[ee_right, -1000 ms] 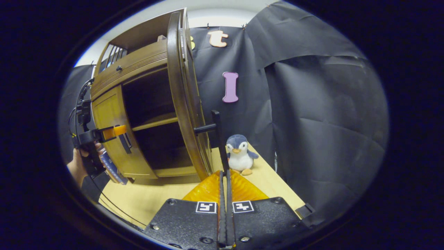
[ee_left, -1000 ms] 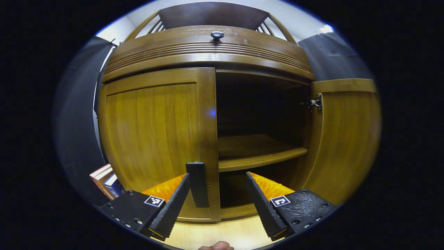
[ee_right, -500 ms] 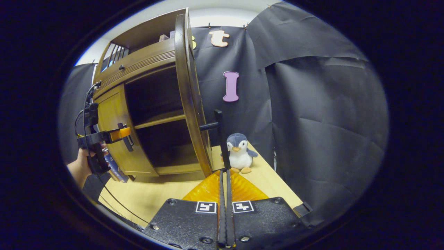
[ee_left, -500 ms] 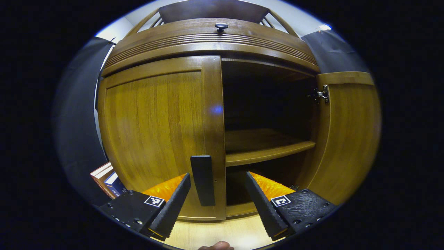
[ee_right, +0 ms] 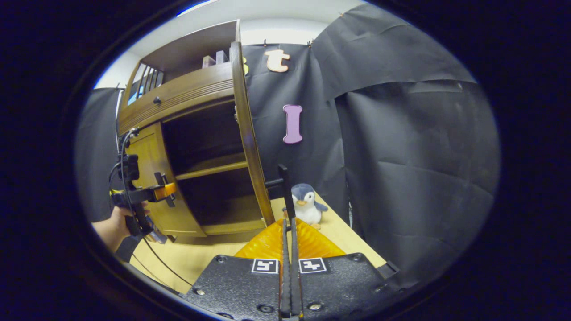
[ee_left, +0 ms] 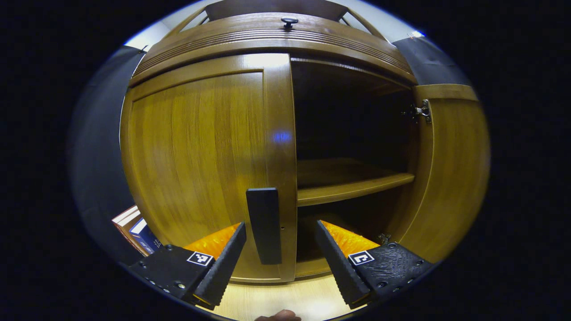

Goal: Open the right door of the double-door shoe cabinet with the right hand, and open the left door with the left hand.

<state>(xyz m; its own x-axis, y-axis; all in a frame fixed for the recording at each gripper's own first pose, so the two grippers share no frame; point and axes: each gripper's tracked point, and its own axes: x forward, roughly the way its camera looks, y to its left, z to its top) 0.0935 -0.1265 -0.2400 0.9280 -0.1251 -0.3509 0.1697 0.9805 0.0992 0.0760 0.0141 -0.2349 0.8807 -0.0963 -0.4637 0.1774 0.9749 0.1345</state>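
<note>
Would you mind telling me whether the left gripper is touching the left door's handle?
Apart. In the left gripper view, the handle stands between the open left gripper's fingers, with door wood visible either side.

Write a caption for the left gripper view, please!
Open tool facing the shut brown wooden left door's black handle.

A plush penguin (ee_right: 305,207) sits upright on the tabletop (ee_right: 196,258); stacked books (ee_left: 136,227) lie at the left.

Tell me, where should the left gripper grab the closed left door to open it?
Probably the dark upright handle by the left door's free edge. It stands vertical between the open left gripper's fingers, so come straight on and pinch its two sides.
</note>
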